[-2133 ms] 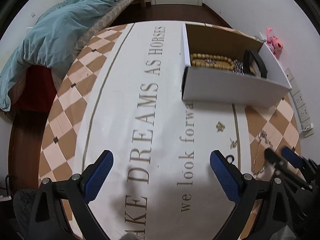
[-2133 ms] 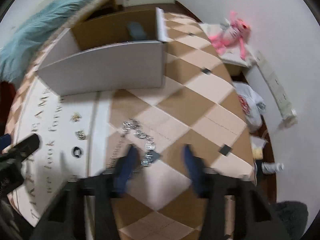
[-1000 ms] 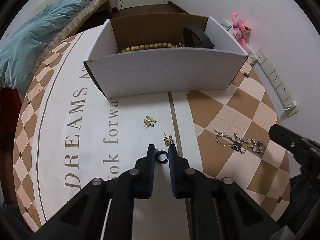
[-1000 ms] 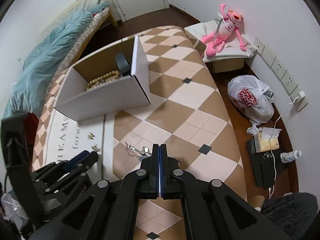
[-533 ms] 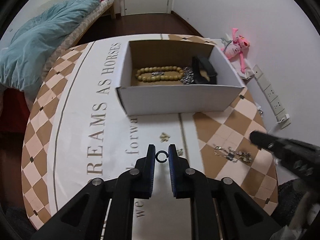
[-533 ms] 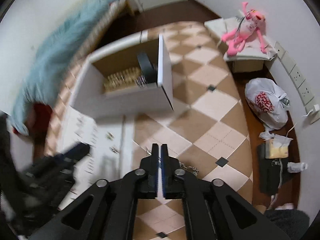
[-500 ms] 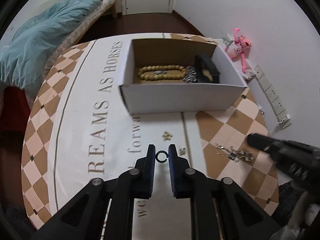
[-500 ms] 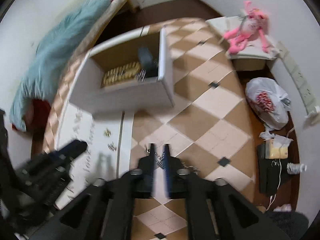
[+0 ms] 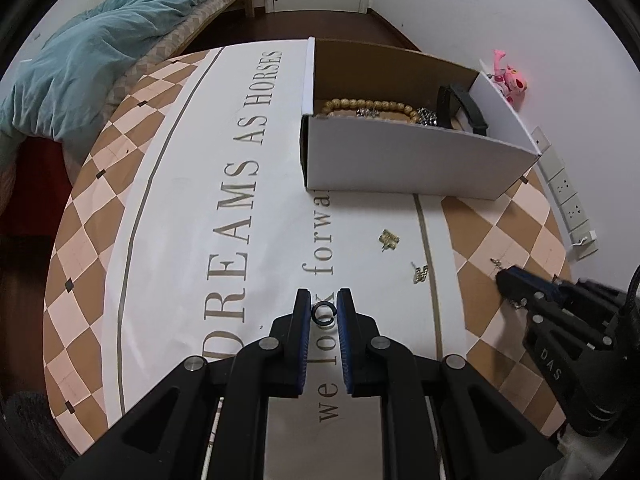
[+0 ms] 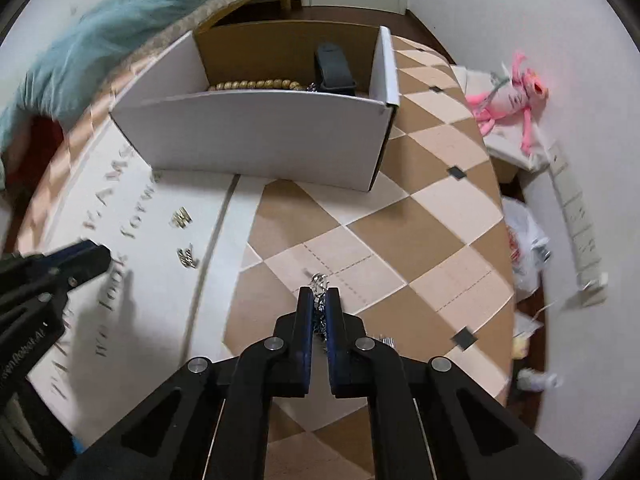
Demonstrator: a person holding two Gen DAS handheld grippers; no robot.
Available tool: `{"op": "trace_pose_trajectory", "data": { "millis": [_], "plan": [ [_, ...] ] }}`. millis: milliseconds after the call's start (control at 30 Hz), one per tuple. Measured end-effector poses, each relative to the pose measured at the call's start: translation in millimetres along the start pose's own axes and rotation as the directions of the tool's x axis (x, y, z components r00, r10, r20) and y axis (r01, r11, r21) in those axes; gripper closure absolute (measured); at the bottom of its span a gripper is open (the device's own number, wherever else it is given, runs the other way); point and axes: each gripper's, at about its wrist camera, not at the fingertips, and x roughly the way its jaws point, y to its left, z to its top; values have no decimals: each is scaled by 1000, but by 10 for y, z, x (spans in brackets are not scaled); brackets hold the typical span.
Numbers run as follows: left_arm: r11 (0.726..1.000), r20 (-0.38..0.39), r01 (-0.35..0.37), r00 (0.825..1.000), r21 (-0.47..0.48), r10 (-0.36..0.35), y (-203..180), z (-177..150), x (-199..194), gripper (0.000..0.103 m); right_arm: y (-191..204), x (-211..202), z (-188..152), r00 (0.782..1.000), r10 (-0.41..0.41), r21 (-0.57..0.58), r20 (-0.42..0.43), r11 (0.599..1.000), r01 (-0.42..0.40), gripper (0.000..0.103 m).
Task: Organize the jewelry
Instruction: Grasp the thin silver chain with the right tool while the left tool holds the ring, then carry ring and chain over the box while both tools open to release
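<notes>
My left gripper (image 9: 323, 304) is shut on a small black ring (image 9: 323, 313), held above the tablecloth. My right gripper (image 10: 319, 299) is shut on a silver chain bracelet (image 10: 319, 282) that hangs between its pads above the checked cloth. An open white cardboard box (image 9: 408, 156) holds a wooden bead bracelet (image 9: 370, 105), silver pieces and a black band (image 9: 466, 110); it also shows in the right wrist view (image 10: 260, 132). Two small gold earrings (image 9: 389, 239) (image 9: 420, 273) lie on the cloth in front of the box. The right gripper shows at the right of the left wrist view (image 9: 516, 282).
The round table (image 9: 92, 216) carries a cloth with printed words and a brown check border. A bed with a teal duvet (image 9: 80, 60) stands behind on the left. A pink plush toy (image 10: 508, 96), wall sockets (image 9: 568, 204) and a plastic bag (image 10: 524, 236) lie on the right.
Both grippers have dropped lower and nearer the table, each still holding its piece. The left view has swung so the box sits further right. The right view has closed in on the box.
</notes>
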Motion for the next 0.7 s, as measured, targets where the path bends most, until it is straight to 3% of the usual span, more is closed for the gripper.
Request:
{"op": "trace_pose_trajectory", "data": {
  "millis": [167, 333, 567, 700],
  "plan": [
    [1000, 28, 31, 999, -7, -31, -8, 90, -163, 93, -92, -318, 33, 994, 60, 81, 88, 994, -67, 98],
    [995, 82, 95, 992, -13, -94, -38, 323, -467, 93, -132, -736, 280, 978, 118, 108, 174, 985, -138, 98],
    [985, 158, 174, 972, -8, -171, -17, 945, -801, 93, -41, -1292, 911, 936, 201, 62, 289, 972, -228, 98],
    [982, 151, 188, 971, 5, -187, 25, 1274, -764, 93, 60, -1299, 1240, 935, 206, 22, 290, 975, -222, 98]
  ]
}}
